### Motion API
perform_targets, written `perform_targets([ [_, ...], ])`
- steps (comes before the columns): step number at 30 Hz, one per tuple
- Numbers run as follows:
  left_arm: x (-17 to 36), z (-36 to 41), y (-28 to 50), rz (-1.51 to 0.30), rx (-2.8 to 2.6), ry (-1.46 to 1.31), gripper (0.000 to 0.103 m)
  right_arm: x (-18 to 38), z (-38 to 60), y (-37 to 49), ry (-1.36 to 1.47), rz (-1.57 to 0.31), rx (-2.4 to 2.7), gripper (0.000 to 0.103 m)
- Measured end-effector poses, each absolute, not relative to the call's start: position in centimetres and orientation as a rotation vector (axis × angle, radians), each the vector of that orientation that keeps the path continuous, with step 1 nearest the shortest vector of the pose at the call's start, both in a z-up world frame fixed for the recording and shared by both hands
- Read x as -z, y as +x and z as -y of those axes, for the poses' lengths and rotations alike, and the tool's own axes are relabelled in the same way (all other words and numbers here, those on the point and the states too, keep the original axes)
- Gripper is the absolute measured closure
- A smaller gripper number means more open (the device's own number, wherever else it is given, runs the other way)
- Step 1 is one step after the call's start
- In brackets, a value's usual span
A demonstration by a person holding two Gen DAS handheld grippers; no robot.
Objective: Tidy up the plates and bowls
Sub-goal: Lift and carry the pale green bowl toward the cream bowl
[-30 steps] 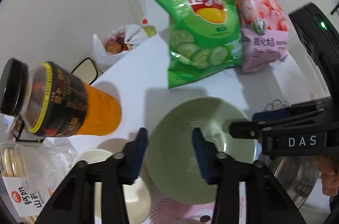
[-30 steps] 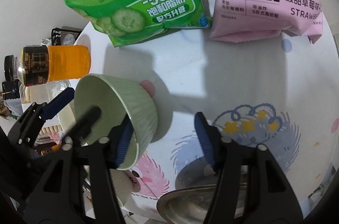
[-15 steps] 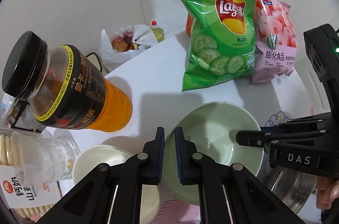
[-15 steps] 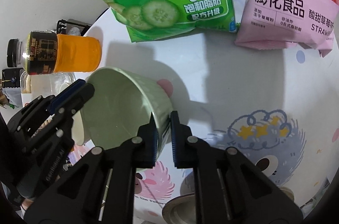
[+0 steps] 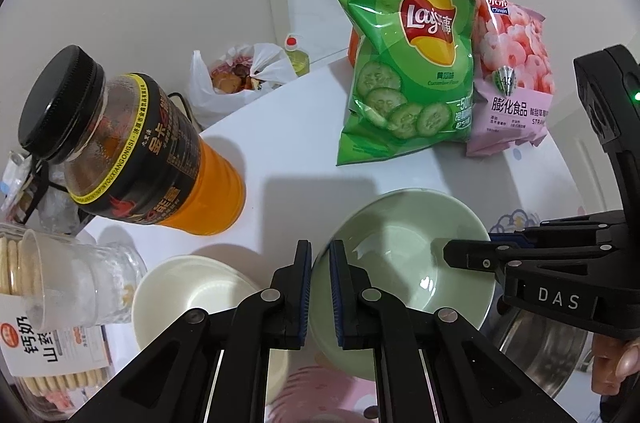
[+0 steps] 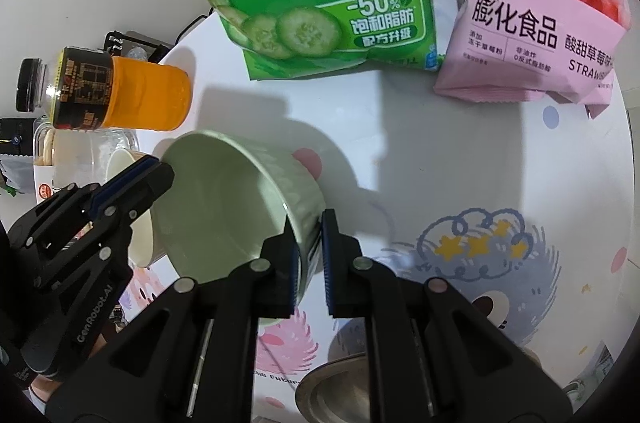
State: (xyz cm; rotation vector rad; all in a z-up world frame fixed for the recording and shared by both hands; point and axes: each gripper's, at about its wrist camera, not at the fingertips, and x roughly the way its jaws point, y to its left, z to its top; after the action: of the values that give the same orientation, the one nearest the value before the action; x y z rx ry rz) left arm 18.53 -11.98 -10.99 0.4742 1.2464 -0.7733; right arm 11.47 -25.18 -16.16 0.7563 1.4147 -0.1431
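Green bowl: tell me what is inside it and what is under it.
The green bowl looks empty, its glossy inside bare. The left gripper and right gripper each pinch its rim. Beneath it only the patterned tablecloth shows; the spot under its base is hidden.

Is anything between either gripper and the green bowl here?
Nothing visible. The left gripper and the right gripper are each clamped directly on opposite sides of the green bowl's rim, wall between the pads.

light: bright, overhead | shadows: soft, on table (image 5: 304, 143) | edges: fisheye-warped, dark
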Motion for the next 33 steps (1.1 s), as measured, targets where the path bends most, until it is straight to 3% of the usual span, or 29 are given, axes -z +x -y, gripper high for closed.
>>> perform_targets([
  [33, 4.4, 9.3, 15.8, -1.151, 0.729, 0.432, 0.095, 9.9, 22.8, 10.4, 0.642, -1.341, 0.102, 0.091],
])
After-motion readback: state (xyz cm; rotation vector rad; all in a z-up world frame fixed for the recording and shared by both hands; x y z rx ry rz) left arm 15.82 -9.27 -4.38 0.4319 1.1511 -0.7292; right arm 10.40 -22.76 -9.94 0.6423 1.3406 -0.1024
